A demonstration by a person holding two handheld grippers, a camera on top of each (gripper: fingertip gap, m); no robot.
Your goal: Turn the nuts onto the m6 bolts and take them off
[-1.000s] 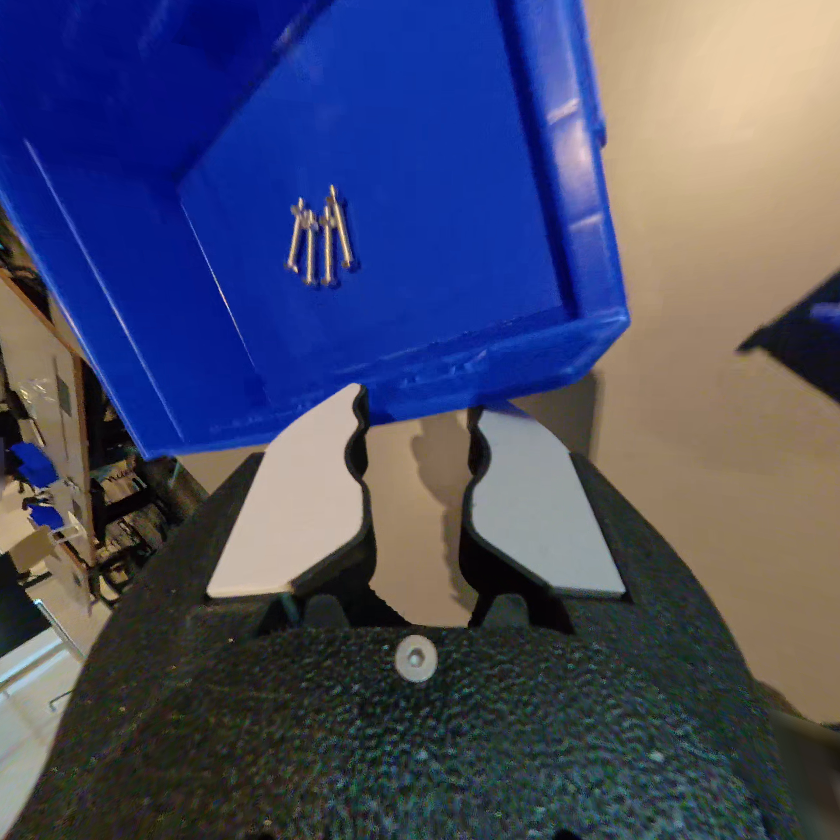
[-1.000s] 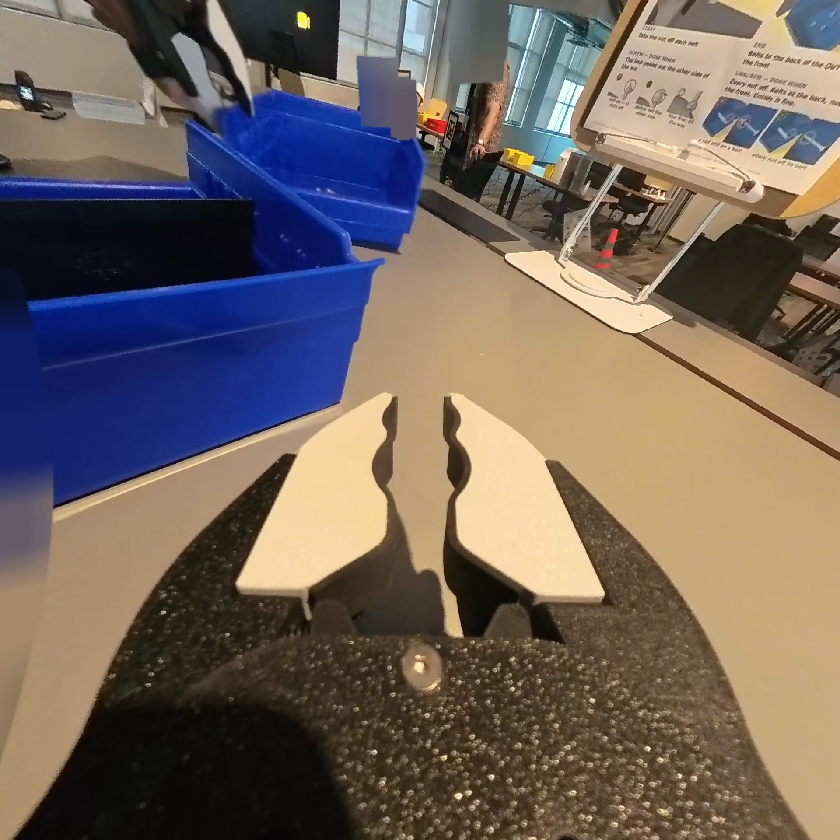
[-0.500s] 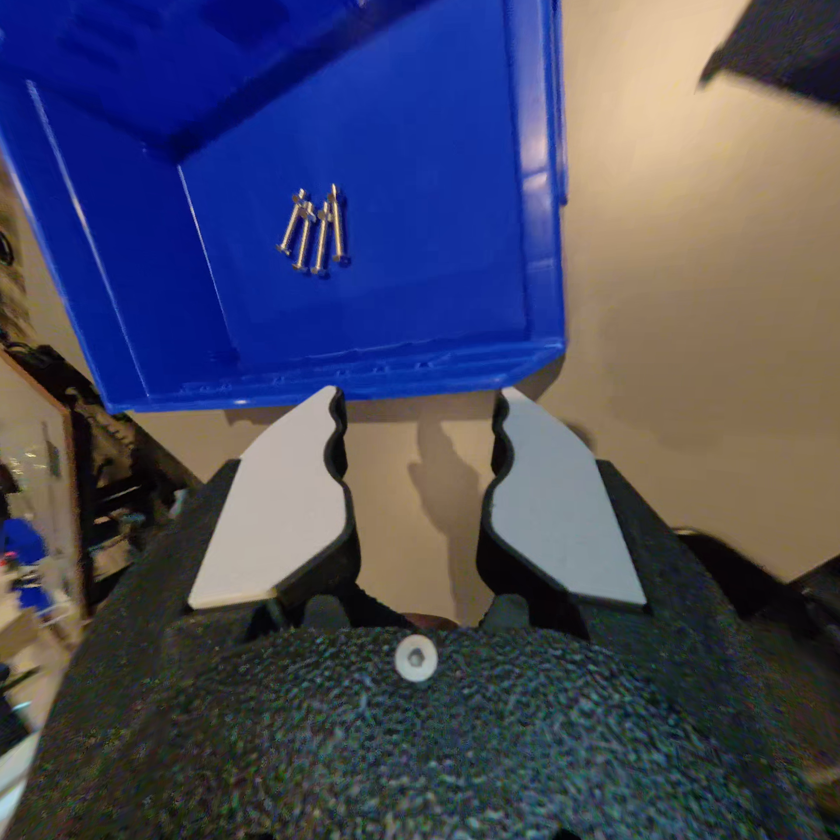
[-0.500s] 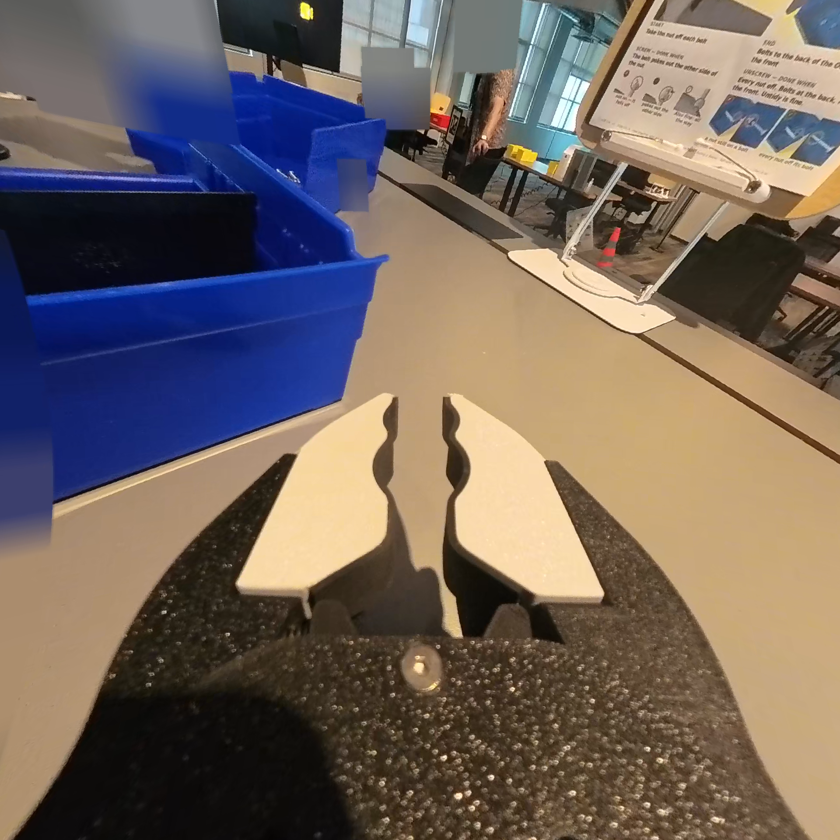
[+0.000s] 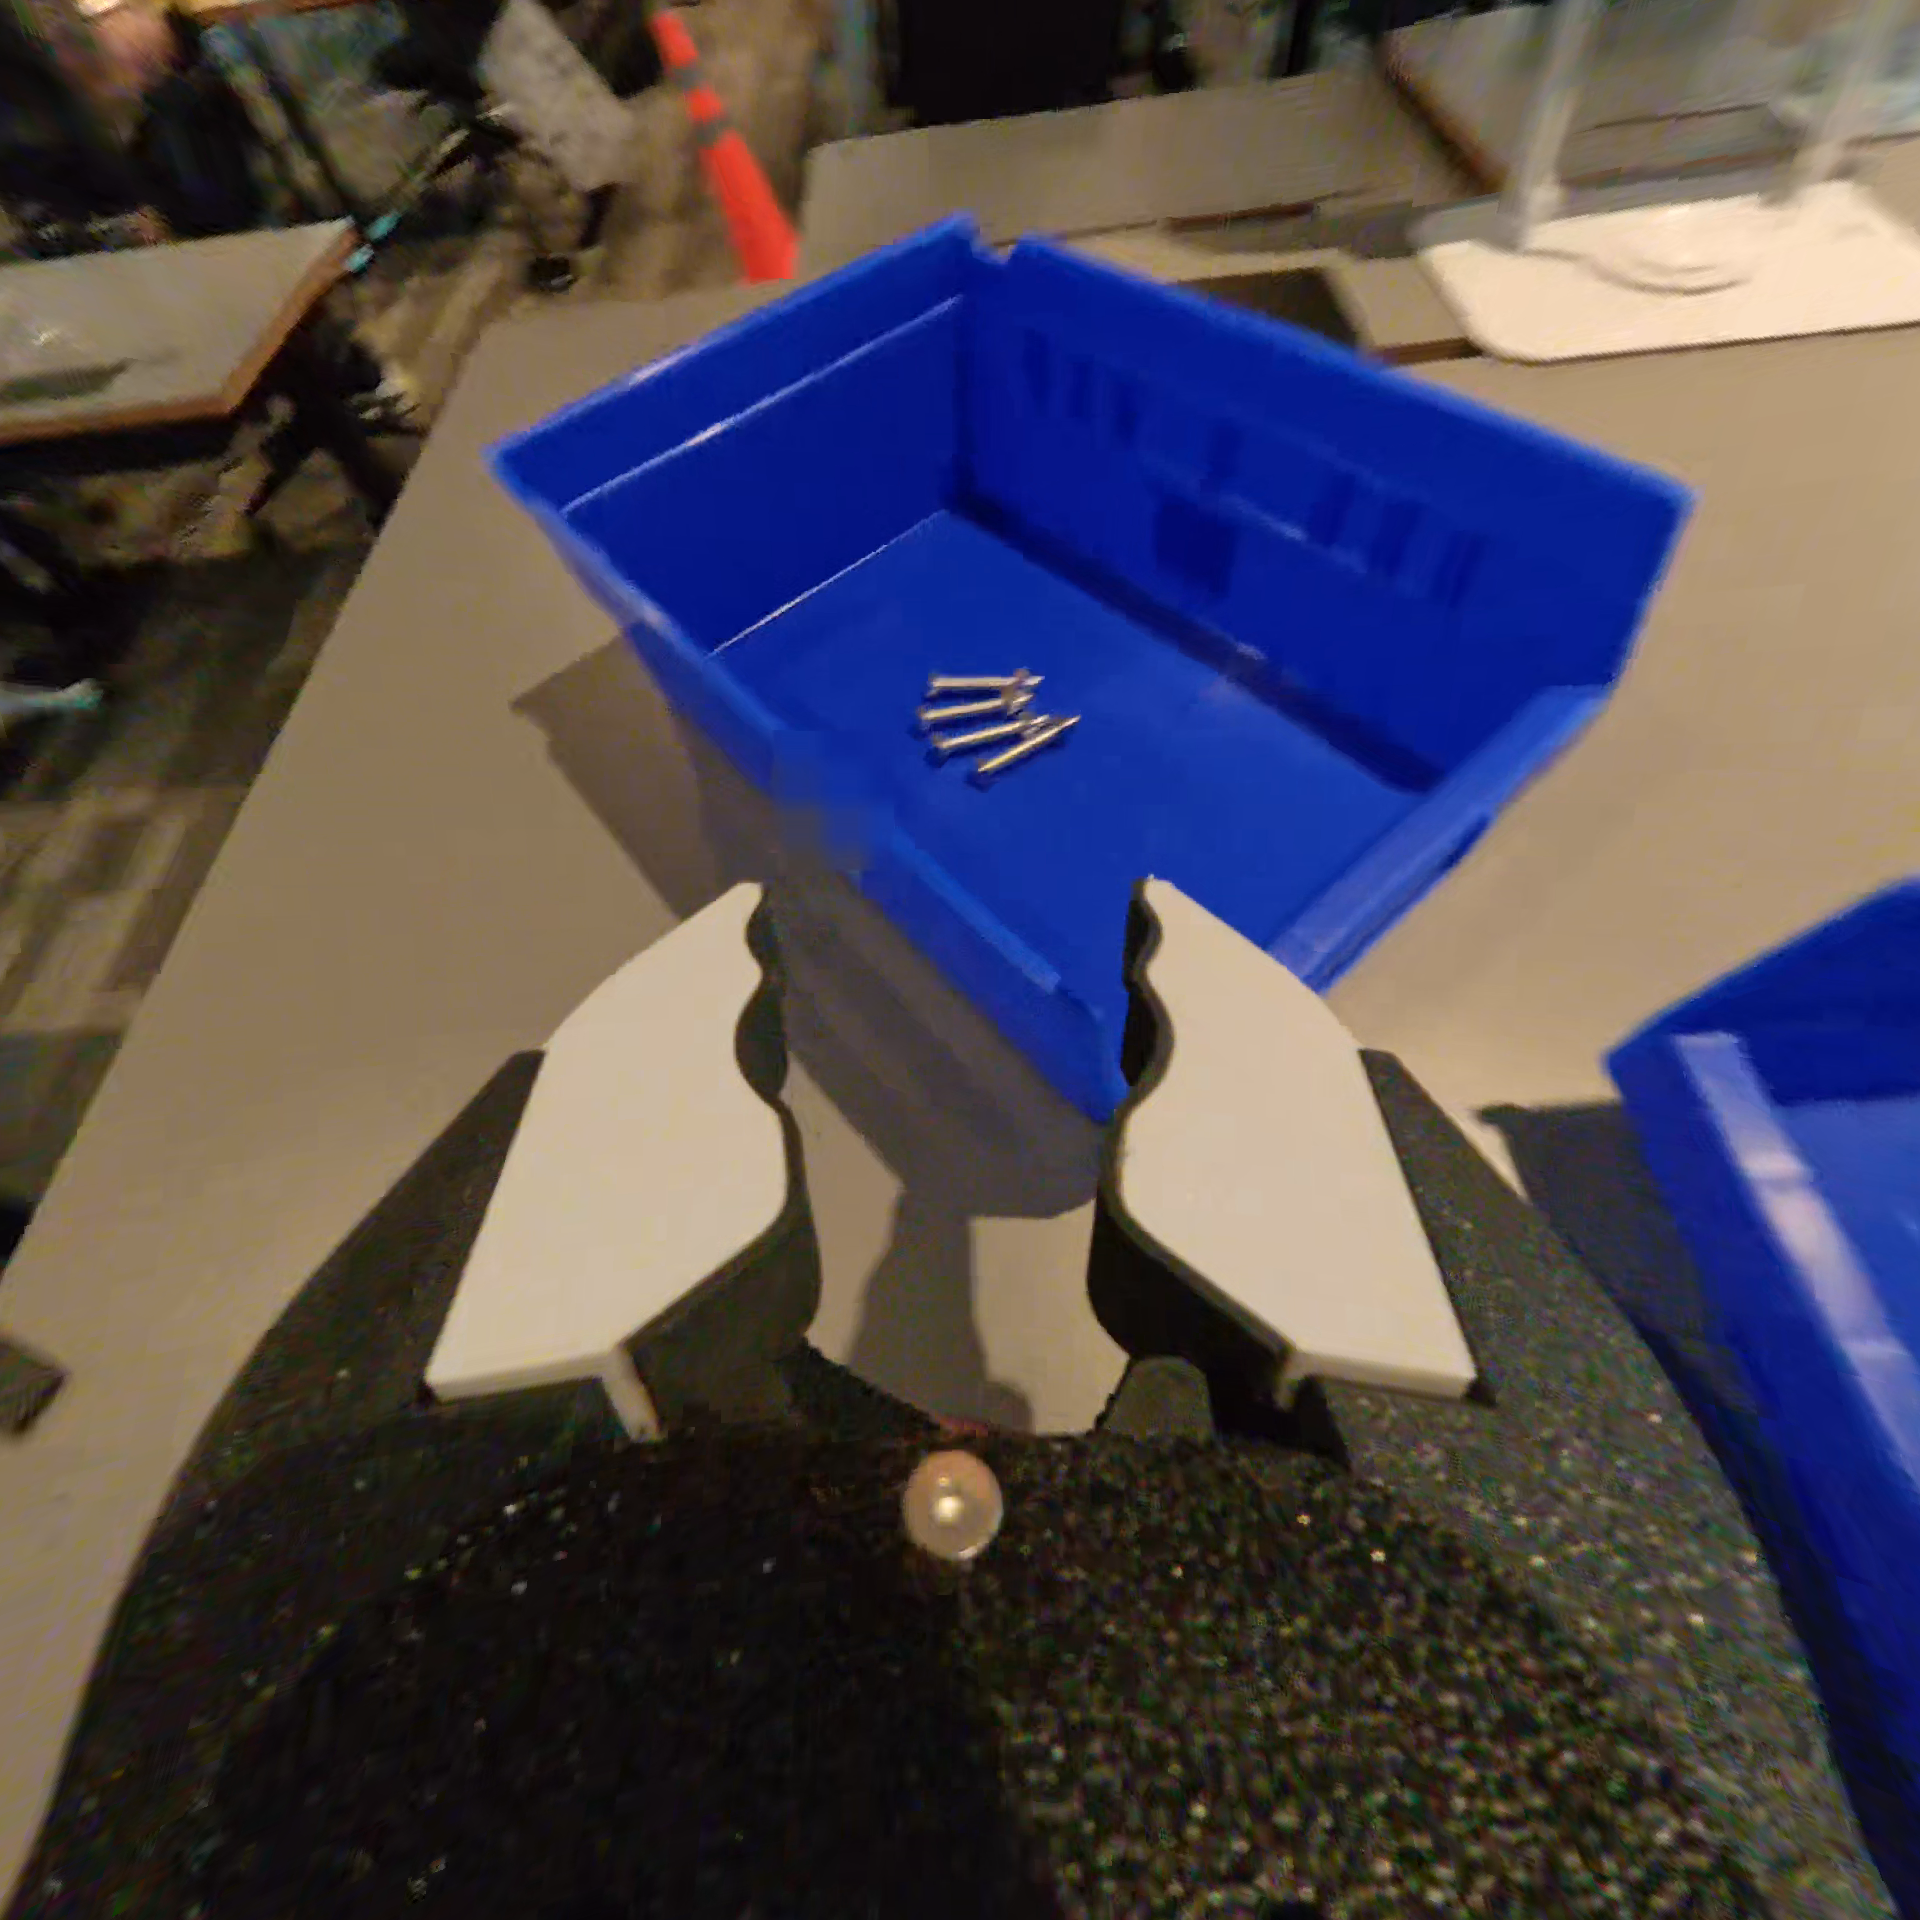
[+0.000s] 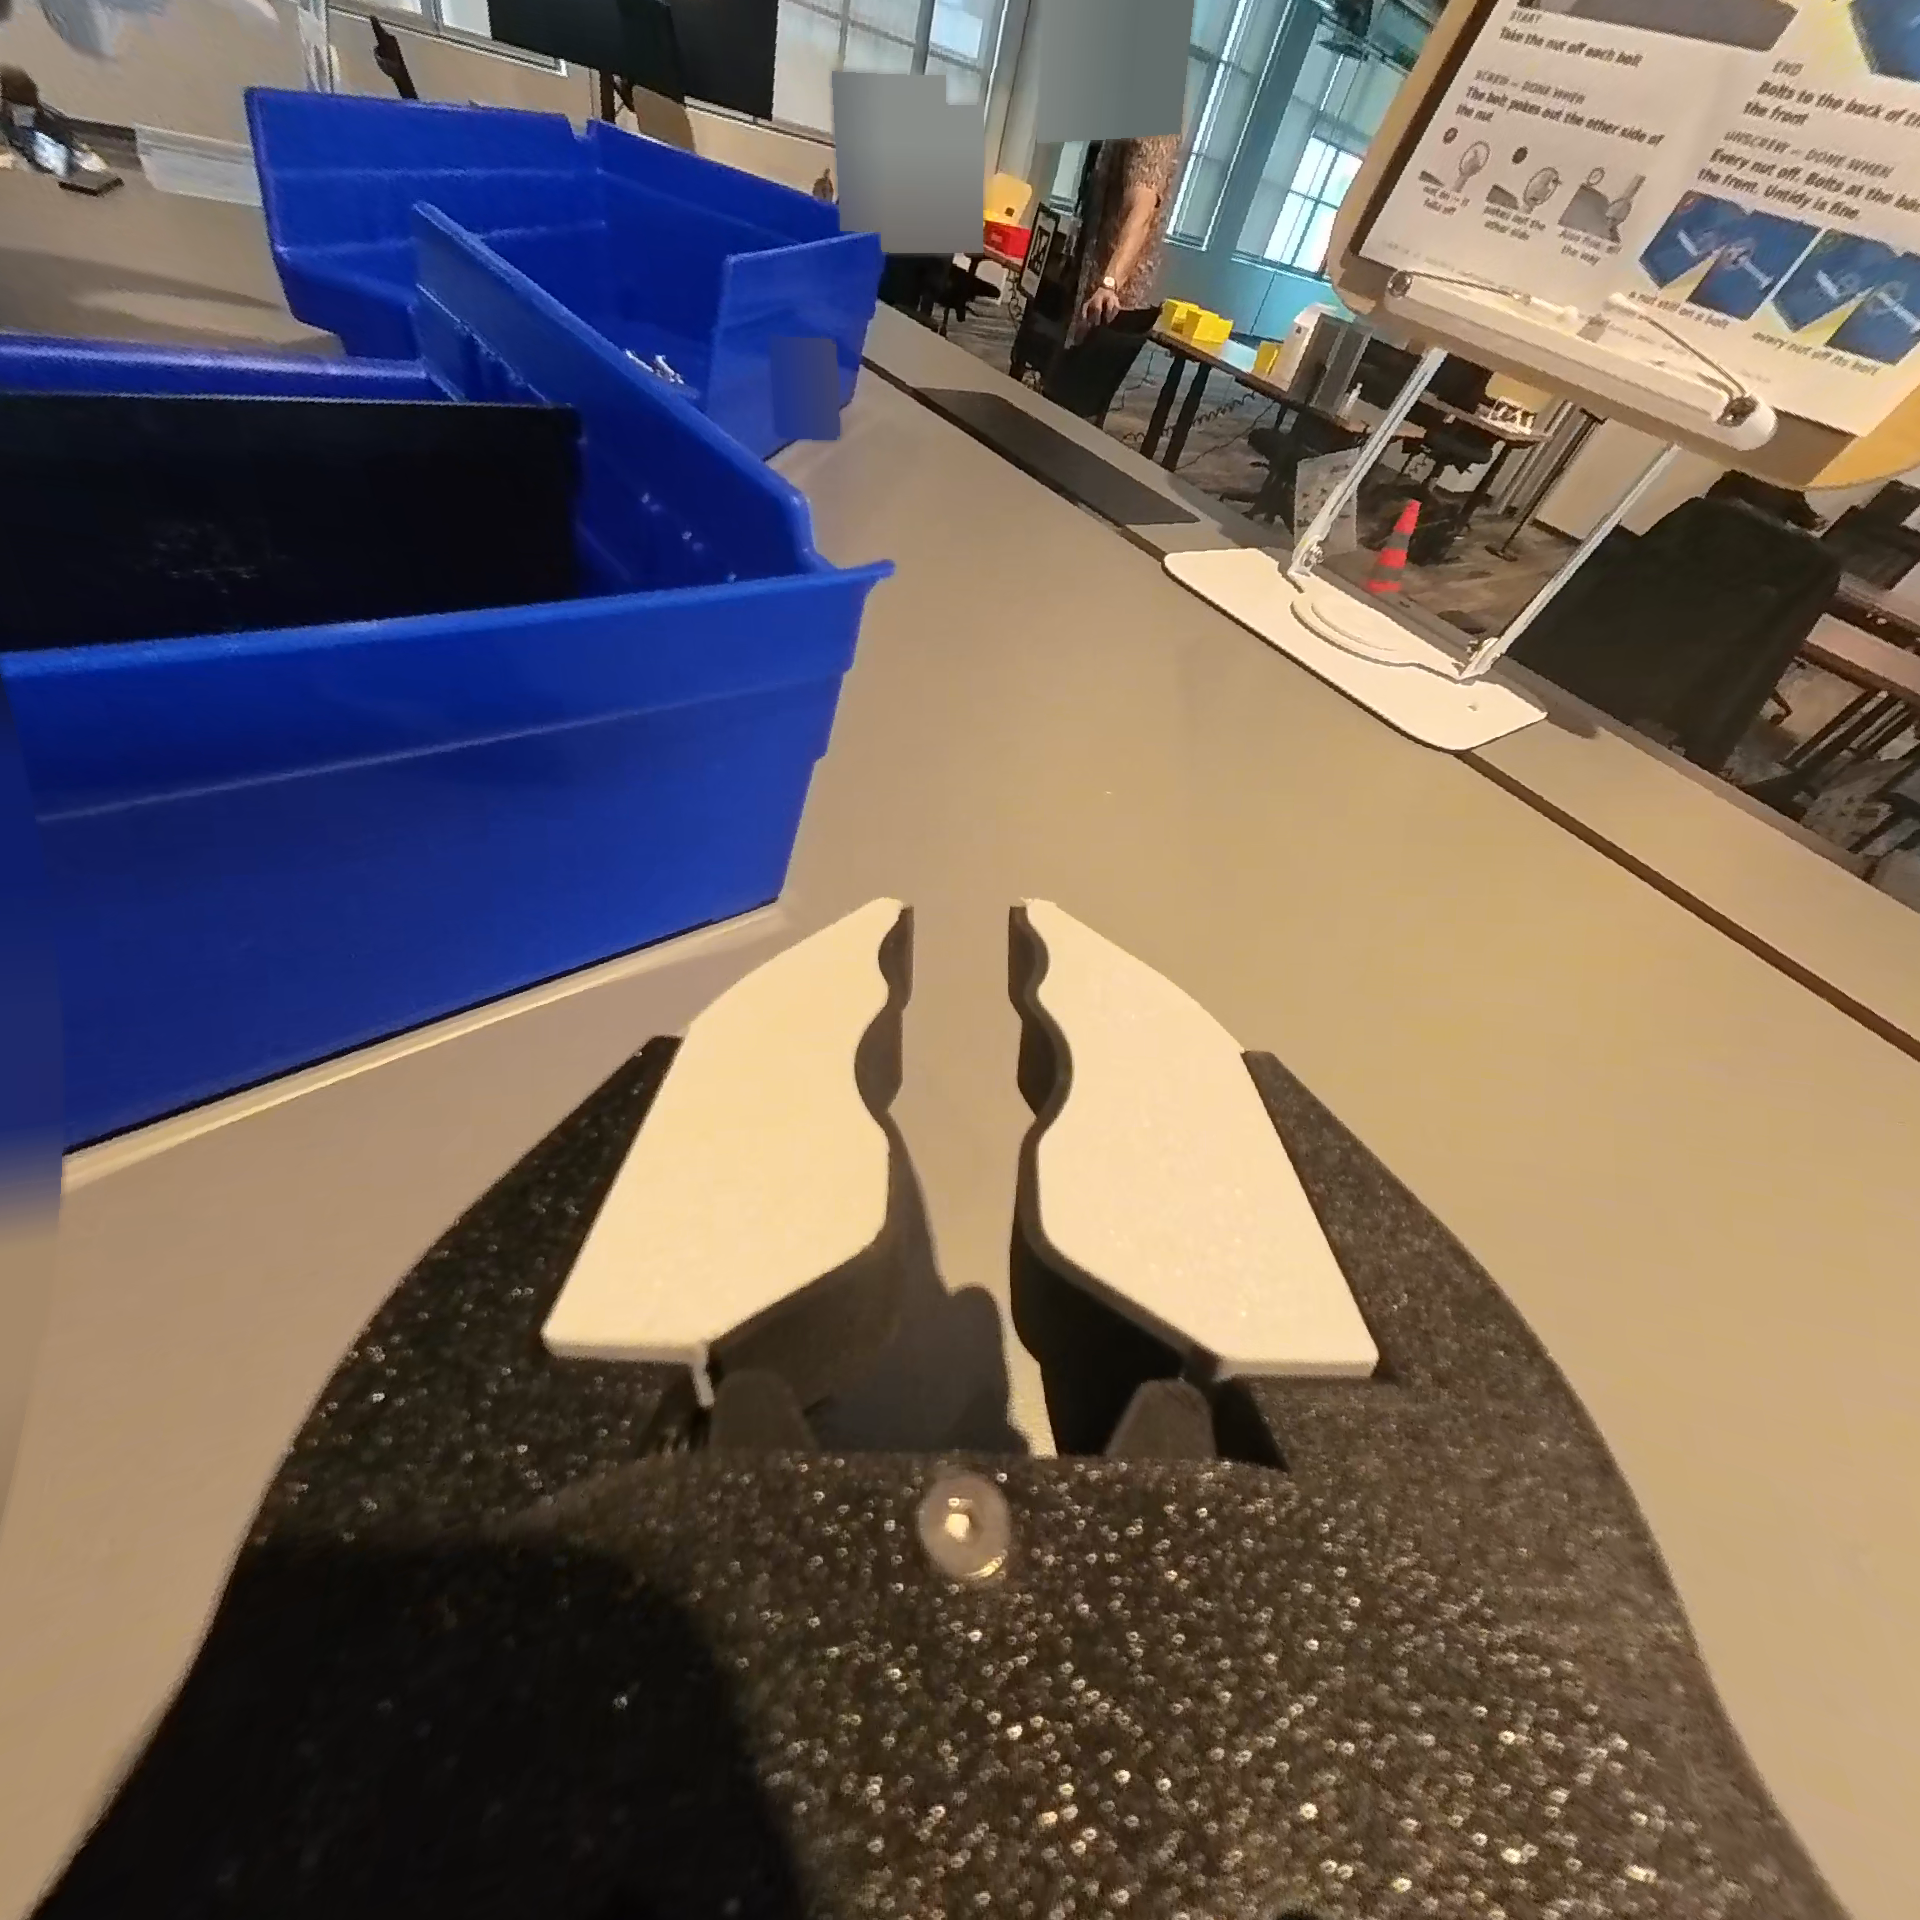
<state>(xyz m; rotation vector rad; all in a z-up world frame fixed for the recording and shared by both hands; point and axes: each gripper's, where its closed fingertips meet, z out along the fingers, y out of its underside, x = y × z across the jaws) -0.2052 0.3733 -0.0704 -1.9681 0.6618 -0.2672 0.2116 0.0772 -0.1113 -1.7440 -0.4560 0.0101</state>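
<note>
Left wrist view — bolts (image 5: 994, 724) lie flat, long axes left-right.

Left wrist view: rides on the left hand-held gripper (image 5: 945, 914), raised above the bench (image 5: 343, 935), tilted down and forward into a blue bin (image 5: 1299, 862) just beyond the fingertips.
Right wrist view: rides on the right hand-held gripper (image 6: 961, 914), low over the bench (image 6: 1299, 935), facing almost level along it, with a nearer blue bin (image 6: 416, 810) close on its left.
Shared: the grey bench, both blue bins, the white stand base (image 5: 1662, 281) (image 6: 1351, 644) and an orange cone (image 5: 738, 197) (image 6: 1397, 545).
</note>
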